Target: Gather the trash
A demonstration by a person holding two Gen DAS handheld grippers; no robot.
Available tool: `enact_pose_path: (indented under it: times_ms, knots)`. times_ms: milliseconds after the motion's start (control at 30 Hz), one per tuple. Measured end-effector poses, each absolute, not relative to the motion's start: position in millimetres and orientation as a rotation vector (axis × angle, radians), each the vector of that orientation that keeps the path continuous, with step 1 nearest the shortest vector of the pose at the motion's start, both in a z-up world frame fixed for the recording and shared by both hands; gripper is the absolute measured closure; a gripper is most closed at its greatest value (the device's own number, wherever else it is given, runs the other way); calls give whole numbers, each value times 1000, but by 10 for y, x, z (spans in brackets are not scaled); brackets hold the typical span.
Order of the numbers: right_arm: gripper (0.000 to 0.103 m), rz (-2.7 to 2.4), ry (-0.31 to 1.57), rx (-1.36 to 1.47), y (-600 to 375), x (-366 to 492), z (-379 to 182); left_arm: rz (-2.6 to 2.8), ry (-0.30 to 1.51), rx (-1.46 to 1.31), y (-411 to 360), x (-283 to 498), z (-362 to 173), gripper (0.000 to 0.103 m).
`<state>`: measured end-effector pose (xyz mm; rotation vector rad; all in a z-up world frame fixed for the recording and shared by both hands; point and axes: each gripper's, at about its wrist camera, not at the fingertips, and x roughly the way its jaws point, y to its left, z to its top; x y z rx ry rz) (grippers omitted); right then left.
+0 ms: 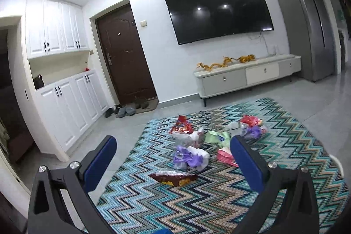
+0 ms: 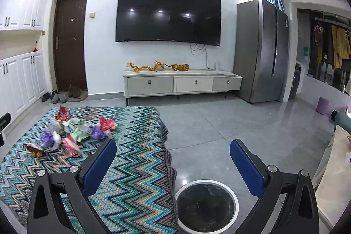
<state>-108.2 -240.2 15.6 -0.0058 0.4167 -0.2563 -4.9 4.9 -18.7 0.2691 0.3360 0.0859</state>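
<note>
Several pieces of trash lie on a zigzag cloth (image 1: 219, 201): a dark red snack bag (image 1: 173, 178) nearest, a purple and white wrapper bundle (image 1: 189, 157), a pink packet (image 1: 226, 156), a green wrapper (image 1: 216, 137), a red bag (image 1: 182, 125) and a further wrapper bundle (image 1: 250, 126). My left gripper (image 1: 173, 146) is open and empty, held above and short of the pile. In the right wrist view the pile (image 2: 70, 133) lies far left on the cloth (image 2: 131, 157). My right gripper (image 2: 173, 149) is open and empty above a round white-rimmed bin (image 2: 207, 205) with a dark liner.
A white TV cabinet (image 2: 182, 83) stands under a wall TV (image 2: 169, 14). A grey fridge (image 2: 261, 49) is at the right. White cupboards (image 1: 63, 106) and a brown door (image 1: 125, 54) with shoes (image 1: 125, 111) are at the left. Grey tiled floor (image 2: 219, 124) lies beyond the cloth's edge.
</note>
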Motion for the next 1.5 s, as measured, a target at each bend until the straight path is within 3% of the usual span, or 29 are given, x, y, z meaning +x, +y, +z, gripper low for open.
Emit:
enact_pose_path:
  times_ms: [400,833,1500]
  knots:
    - [0,-283,432,34,-2701,-615,94,150,336,286,54,185,-173,0]
    - [0,-238,382,112,-2888,-885,188,6,500,169,93,325,-339,0]
    - [0,23,454,150,-2955,-692,-18,-5,568,185,-232,641,-516,0]
